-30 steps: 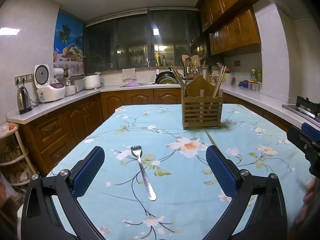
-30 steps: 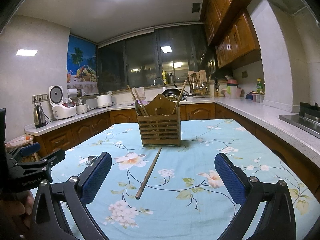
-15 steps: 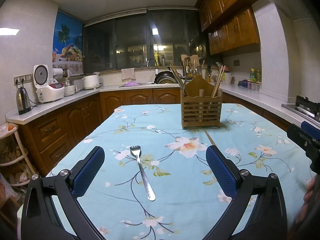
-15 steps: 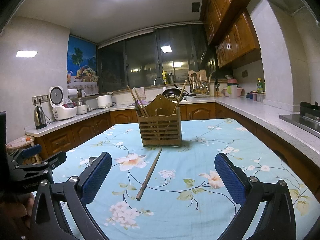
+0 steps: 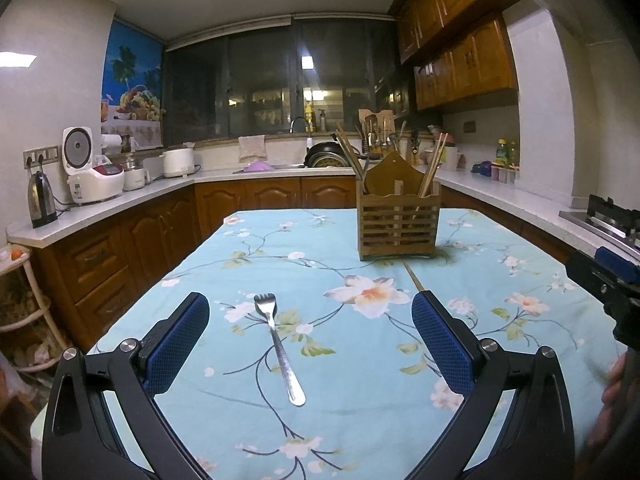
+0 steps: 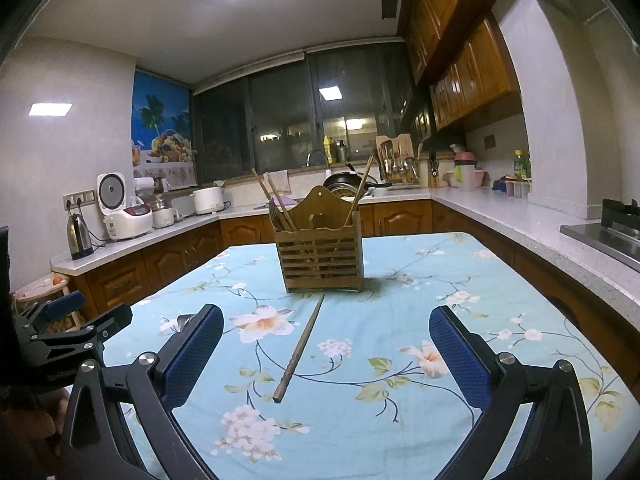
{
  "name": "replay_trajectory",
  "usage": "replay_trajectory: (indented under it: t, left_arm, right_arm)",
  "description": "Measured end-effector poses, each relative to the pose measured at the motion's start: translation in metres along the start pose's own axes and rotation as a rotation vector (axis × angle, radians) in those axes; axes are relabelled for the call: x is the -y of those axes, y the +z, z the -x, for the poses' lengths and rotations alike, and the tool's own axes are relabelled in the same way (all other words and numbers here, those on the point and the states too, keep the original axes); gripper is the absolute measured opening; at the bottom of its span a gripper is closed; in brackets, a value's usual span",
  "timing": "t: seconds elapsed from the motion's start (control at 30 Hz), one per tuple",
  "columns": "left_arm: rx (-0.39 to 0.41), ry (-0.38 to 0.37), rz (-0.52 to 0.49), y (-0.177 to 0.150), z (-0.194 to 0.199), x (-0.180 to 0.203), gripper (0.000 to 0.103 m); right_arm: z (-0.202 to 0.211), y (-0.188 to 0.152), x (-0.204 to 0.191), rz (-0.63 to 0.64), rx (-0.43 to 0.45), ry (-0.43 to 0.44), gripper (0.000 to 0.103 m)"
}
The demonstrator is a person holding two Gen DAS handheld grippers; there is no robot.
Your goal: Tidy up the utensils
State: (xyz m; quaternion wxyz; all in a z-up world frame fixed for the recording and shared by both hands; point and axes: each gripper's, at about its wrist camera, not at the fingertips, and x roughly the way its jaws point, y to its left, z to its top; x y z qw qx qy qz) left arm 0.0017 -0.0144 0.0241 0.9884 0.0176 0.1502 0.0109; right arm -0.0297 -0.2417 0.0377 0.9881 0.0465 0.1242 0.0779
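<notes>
Tablecloth (image 5: 348, 432) in pale blue with a flower print covers the whole table, with bare cloth on every side of the utensils. Left gripper (image 5: 310, 340) hangs over the near edge, jaws wide apart and holding nothing; the metal fork (image 5: 280, 350) lies flat between them, tines pointing far, touching neither pad. Right gripper (image 6: 326, 354) also stands spread and empty, with the single wooden chopstick (image 6: 299, 350) lying on the cloth between its fingers, its far tip near the foot of the wooden utensil holder (image 6: 323, 256). That holder stands upright in the far middle of the table, with chopsticks leaning in it and open cloth to its left and right. Wooden cabinets and a pale counter (image 6: 500, 208) run round the far and right sides, apart from the table's right edge.
</notes>
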Motion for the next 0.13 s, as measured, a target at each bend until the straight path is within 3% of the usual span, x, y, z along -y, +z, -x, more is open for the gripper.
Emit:
replay_trajectory:
  t: [0.13]
  left_arm:
    - [-0.008, -0.011, -0.002, 0.0013, -0.0041, 0.0023, 0.103]
  right_arm:
    - [-0.0037, 0.0003, 0.0006, -0.009, -0.014, 0.002, 0.103]
